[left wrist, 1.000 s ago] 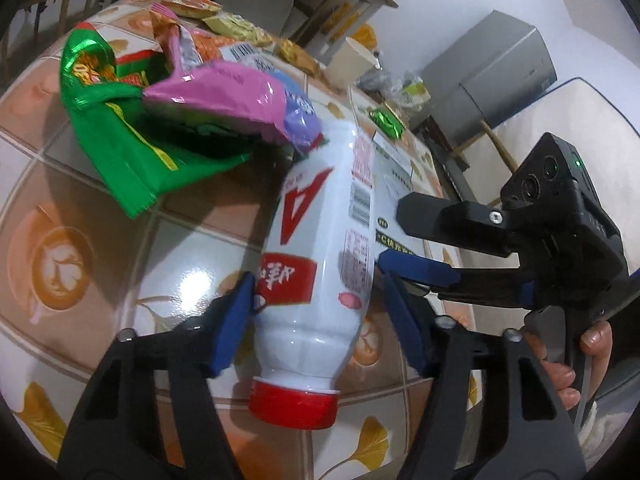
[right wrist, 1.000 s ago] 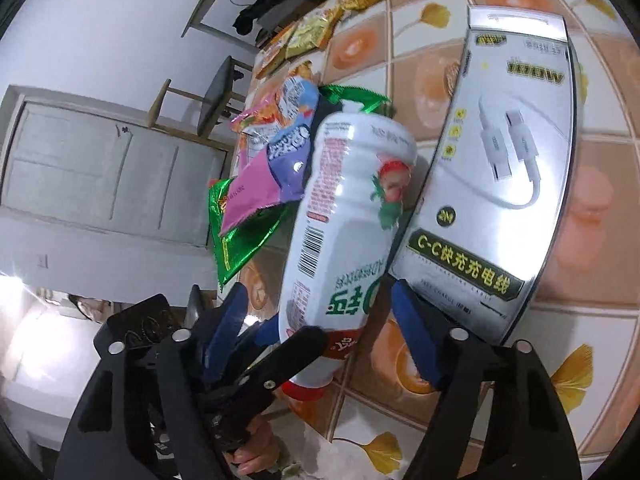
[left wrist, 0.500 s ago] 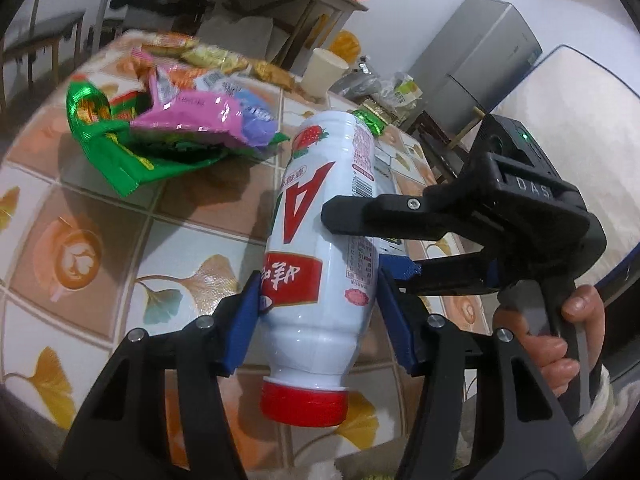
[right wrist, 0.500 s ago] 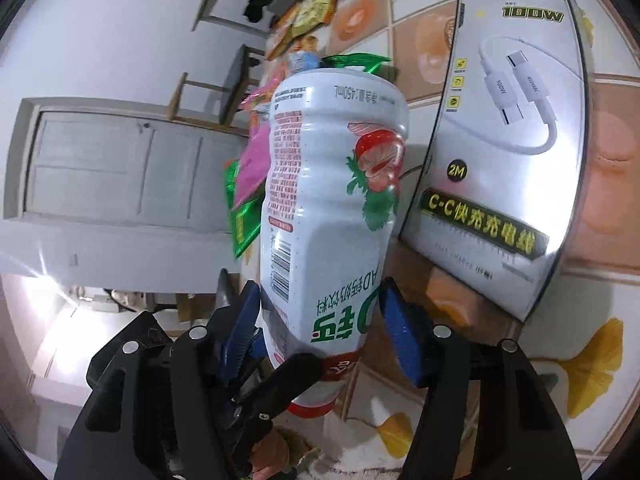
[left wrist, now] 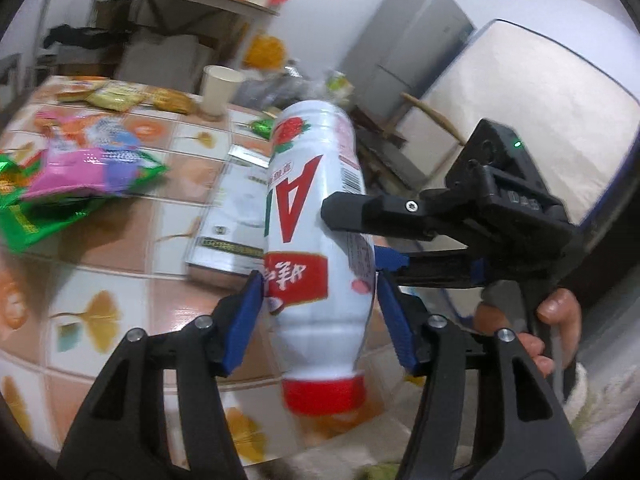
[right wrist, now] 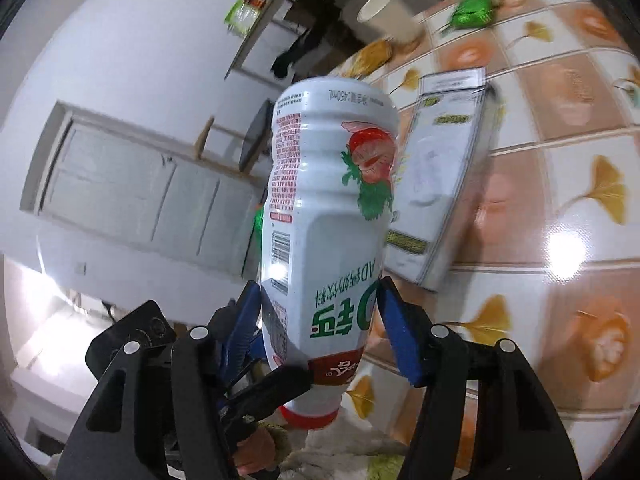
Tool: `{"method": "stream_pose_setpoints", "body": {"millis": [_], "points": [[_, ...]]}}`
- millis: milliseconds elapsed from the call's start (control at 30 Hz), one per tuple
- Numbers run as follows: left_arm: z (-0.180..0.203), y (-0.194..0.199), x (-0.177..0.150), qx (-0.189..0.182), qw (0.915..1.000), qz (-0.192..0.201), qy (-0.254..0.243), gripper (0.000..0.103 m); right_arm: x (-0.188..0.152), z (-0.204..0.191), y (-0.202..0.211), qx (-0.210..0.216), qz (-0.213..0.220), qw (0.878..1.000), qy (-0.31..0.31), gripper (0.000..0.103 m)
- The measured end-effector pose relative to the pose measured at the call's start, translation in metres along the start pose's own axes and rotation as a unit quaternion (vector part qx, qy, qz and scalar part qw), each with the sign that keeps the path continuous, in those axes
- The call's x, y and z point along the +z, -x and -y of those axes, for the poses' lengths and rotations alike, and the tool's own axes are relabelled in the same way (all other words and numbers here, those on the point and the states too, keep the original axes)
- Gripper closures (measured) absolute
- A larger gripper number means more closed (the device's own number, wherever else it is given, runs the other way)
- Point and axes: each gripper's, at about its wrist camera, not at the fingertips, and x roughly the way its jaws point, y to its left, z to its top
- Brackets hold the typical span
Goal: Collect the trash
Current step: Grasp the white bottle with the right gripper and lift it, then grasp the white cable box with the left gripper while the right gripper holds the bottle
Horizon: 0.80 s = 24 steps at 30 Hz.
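Observation:
A white plastic drink bottle (left wrist: 316,240) with a red cap and a strawberry picture is held in the air, cap toward me, base pointing away. My left gripper (left wrist: 320,312) is shut on its lower body. My right gripper (right wrist: 320,320) is shut on the same bottle (right wrist: 328,208) from the other side; it shows as a black tool at the right of the left wrist view (left wrist: 440,216). Pink and green snack wrappers (left wrist: 72,176) lie on the tiled table (left wrist: 100,280) at the left.
A flat silver cable box (left wrist: 232,224) lies on the table under the bottle, also in the right wrist view (right wrist: 440,184). A paper cup (left wrist: 218,88), small green wrapper (right wrist: 472,12) and yellow snack packs (left wrist: 116,96) sit at the far edge. A grey cabinet (left wrist: 404,48) stands beyond.
Both grippers have lifted the bottle off the table and tilted it upward and away from the wrappers. The table has dropped lower in both views.

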Motion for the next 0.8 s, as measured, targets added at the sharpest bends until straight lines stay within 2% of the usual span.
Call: {"method": "stream_pose_setpoints", "body": {"millis": [33,200,300,400,467,667,800], "points": [[0.002,-0.003,-0.001,0.000,1.0000,-0.003,-0.004,0.037,0.000,0.008,0.008,-0.010,0.009,1.000,-0.006,0.044],[-0.006,-0.017,0.001,0.030,0.9992,-0.025,0.001,0.025,-0.001,0.054,0.033,-0.083,0.036,0.995,-0.048,0.044],[-0.015,-0.029,0.011,0.070,0.9967,-0.040,-0.004,0.018,-0.002,0.078,0.034,-0.144,0.046,0.986,-0.069,0.043],[-0.020,-0.046,0.025,0.131,0.9897,-0.052,-0.025,0.016,-0.003,0.097,0.037,-0.127,0.045,0.987,-0.091,0.043],[-0.026,-0.060,0.037,0.157,0.9852,-0.060,-0.032,0.015,-0.002,0.100,0.043,-0.130,0.047,0.987,-0.088,0.043],[-0.037,-0.112,0.066,0.191,0.9746,-0.112,-0.033,0.014,-0.004,0.105,0.048,-0.126,0.057,0.986,-0.092,0.039],[-0.039,-0.140,0.078,0.203,0.9671,-0.140,-0.059,0.014,-0.004,0.114,0.061,-0.118,0.059,0.987,-0.097,0.039]]}}
